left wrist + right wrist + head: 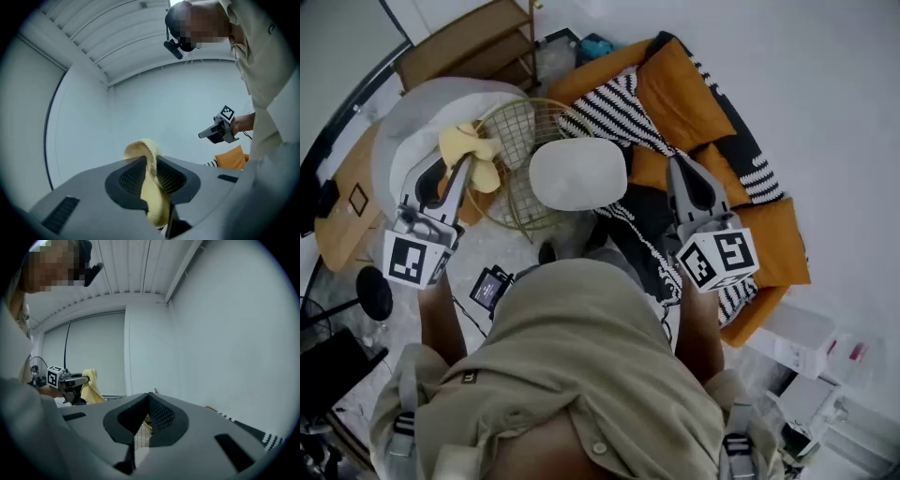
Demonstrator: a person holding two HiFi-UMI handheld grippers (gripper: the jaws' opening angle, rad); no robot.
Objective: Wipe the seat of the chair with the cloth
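Yellow cloth [465, 142] pinched in the left claw [467, 169] — right claw [676, 165] closed, both beside the chair's white seat [578, 174].

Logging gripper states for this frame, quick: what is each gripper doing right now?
Left gripper: shut on the soft yellow cloth.
Right gripper: shut, nothing between its jaws.

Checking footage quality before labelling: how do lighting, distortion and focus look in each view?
Head view: even, soft light, edges bent by the wide lens, seat sharp. Left gripper view: fisheye with dark corners, cloth close and slightly soft, mosaic patch at top. Right gripper view: same dark-cornered fisheye, no glare.
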